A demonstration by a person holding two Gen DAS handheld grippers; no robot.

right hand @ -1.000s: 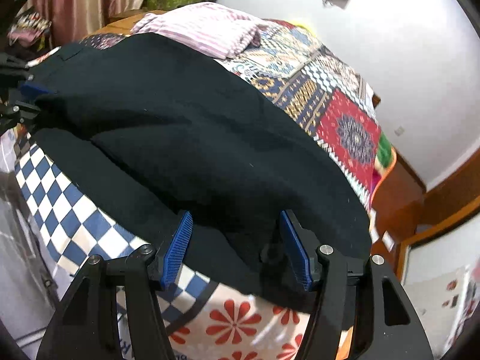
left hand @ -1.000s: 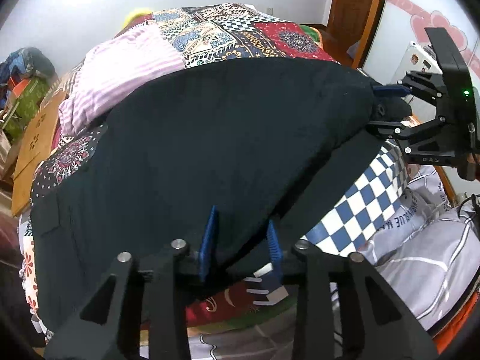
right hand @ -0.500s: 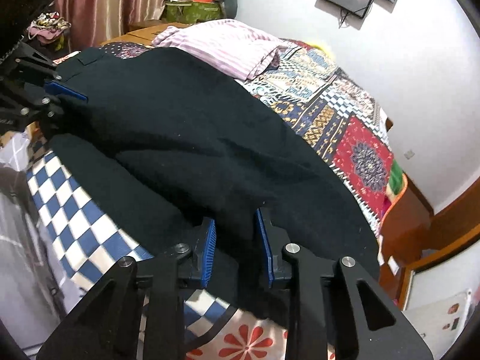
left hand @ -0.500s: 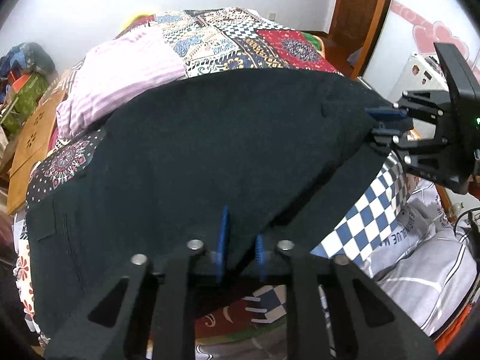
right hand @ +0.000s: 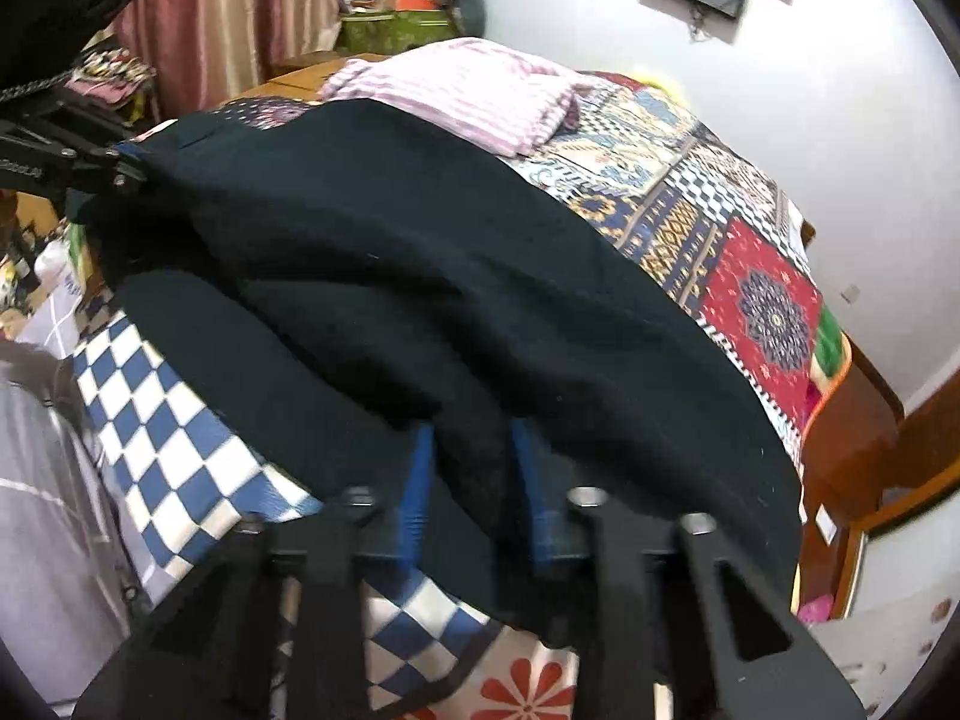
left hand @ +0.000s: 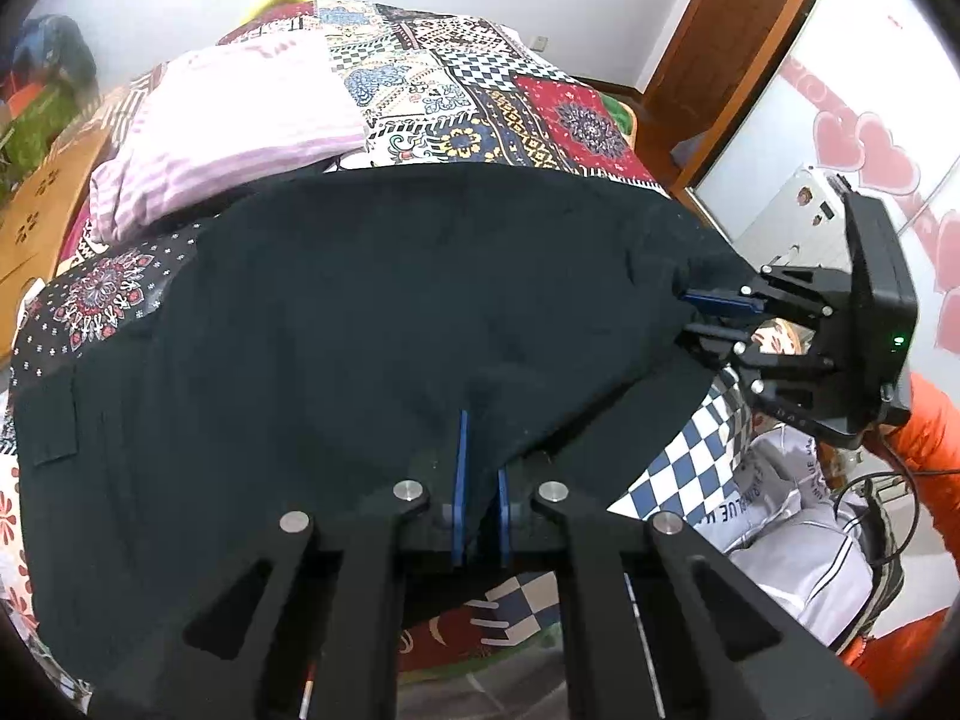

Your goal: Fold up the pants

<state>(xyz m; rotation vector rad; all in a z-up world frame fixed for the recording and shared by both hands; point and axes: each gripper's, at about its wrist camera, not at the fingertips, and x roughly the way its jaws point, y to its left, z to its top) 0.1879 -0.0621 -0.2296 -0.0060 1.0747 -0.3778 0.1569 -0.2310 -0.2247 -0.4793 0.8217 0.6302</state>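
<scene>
1. Black pants (left hand: pixel 372 324) lie spread across a patchwork bedspread (left hand: pixel 480 96), their near edge hanging toward the cameras over a blue-and-white checked cloth (left hand: pixel 678 468).
2. The left gripper (left hand: pixel 480 480) has its blue pads drawn narrow on a pinch of the pants' near edge; dark cloth fills the slim gap between them, and the fabric rises in a small peak just beyond the tips.
3. The right gripper (right hand: pixel 474 480) is closing on a thicker bunch of the same hem, the cloth pressed between both pads. This view is slightly blurred.
4. In the left wrist view the right gripper (left hand: pixel 714 315) bites the pants' far right corner, at the bed's edge near a wooden door frame (left hand: pixel 738 48).
5. In the right wrist view the left gripper (right hand: pixel 129 171) grips the garment at the far left.
6. A pink striped pillow (left hand: pixel 234 126) rests beyond the pants, touching their far edge.
7. An orange sleeve (left hand: pixel 930 420) shows behind the right gripper.
</scene>
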